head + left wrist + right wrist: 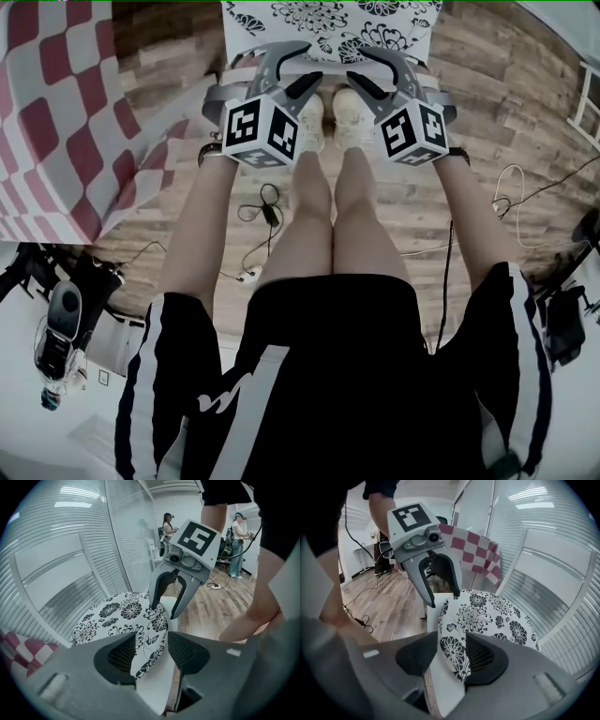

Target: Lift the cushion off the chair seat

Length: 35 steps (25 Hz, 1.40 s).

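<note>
A round white cushion with black flowers (328, 23) lies on a white chair seat (157, 679) just past my feet. My left gripper (300, 67) and right gripper (367, 70) point down at the cushion's near edge, side by side. In the left gripper view the cushion (117, 613) has its edge between my left gripper's (152, 656) wide jaws, and the pads (124, 653) stand off it. In the right gripper view the cushion (487, 616) runs between my right gripper's (450, 660) open jaws, close to one pad (485, 658). Each view shows the other gripper straddling the same edge.
A red-and-white checked cloth (56, 122) hangs at the left, close to the chair. Cables (267, 211) trail over the wood floor between my legs and to the right. A glass wall with blinds (61, 564) stands behind the chair. People (239, 541) stand at the far end.
</note>
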Tool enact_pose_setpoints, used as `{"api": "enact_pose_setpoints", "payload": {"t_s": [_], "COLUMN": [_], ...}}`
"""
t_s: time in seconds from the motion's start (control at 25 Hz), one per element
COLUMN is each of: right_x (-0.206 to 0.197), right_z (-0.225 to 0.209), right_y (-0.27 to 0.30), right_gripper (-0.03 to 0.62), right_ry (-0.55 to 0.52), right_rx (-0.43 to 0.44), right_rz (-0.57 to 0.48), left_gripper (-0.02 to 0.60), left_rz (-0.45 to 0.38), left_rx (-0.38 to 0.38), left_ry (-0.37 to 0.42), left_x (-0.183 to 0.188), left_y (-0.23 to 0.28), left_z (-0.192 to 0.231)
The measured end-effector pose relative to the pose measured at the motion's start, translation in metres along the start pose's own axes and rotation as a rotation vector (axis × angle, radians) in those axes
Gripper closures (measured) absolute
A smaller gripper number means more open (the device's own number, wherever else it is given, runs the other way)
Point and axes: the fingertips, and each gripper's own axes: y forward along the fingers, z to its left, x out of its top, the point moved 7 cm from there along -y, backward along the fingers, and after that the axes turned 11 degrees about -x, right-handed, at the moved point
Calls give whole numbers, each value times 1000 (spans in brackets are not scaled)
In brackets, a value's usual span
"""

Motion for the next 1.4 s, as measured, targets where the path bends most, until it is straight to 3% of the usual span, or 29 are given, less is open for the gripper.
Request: {"api": "enact_pose_setpoints", "payload": {"t_s": [0.48,0.92,1.16,1.36,1.4], "right_x": [-19,-34,-35,-34,-34], "right_z": [11,12,10,11,10], "right_y": [32,46,45,47,47], "right_gripper": [391,389,393,428,488], "right_ry": [-126,-161,-149,-139,-143], "right_rx": [77,85,118,134,126], "right_rz": [89,144,136,150,152], "left_gripper": [362,345,345,370,376], "left_rz": [128,182,169,163,161], "left_rx": [-74,-99,-121,-147,-152], "left_ry": [26,19,-1,-13,-13], "left_x": [-26,-42,-44,-46,-46], "left_y": [41,63,63,64,64], "left_z": [4,8,10,9,8]}}
